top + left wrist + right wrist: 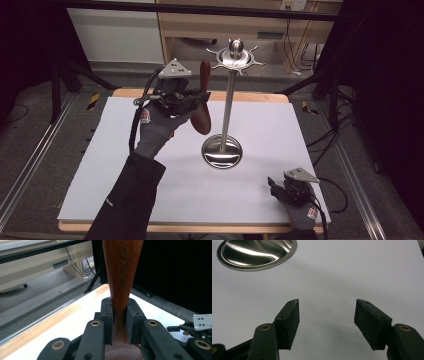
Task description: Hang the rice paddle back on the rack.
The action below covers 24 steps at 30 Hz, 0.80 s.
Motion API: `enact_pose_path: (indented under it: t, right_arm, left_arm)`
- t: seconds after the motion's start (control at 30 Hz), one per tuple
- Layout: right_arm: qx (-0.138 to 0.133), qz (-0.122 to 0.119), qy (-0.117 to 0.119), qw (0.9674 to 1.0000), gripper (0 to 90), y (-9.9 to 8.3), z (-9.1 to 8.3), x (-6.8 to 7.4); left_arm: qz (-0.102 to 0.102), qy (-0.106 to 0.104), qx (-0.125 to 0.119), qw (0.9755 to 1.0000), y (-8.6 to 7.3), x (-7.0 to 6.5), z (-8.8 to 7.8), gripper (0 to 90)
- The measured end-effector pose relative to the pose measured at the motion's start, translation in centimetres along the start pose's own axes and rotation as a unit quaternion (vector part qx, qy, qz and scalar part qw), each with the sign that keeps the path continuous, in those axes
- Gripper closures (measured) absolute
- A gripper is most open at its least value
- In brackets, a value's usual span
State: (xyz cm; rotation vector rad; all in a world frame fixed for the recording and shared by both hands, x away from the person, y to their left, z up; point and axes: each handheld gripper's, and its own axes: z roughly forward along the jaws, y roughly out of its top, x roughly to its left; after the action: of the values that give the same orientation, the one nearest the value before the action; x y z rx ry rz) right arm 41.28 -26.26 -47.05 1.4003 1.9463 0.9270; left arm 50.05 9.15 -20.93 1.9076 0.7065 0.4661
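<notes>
You are clamping the wooden spoon (202, 102) by its narrow neck with your left gripper (192, 100), holding it left of centre in the high view, just beside the steel hanging stand (229, 100). Your right gripper (285, 189) is resting at the lower right with its jaws spread wide and empty. The grip is sitting on a tapering handle, so the spoon may be pivoting or slipping; swinging it close risks knocking the tall stand over.
</notes>
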Motion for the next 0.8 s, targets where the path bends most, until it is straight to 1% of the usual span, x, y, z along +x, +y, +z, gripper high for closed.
enact_pose_path:
  t: [0.5, 0.8]
  right_arm:
    - [-0.001, 0.000, 0.002, 1.0000, 37.0, 0.03, 0.01, 0.05]
    - [-0.001, 0.003, 0.004, 1.0000, 37.0, 0.04, -0.06, 0.05]
  left_arm:
    - [0.001, 0.003, 0.006, 1.0000, 0.21, 0.07, 0.54, 77.4]
    - [0.001, 0.001, 0.007, 1.0000, 0.34, 0.01, 0.93, 77.4]
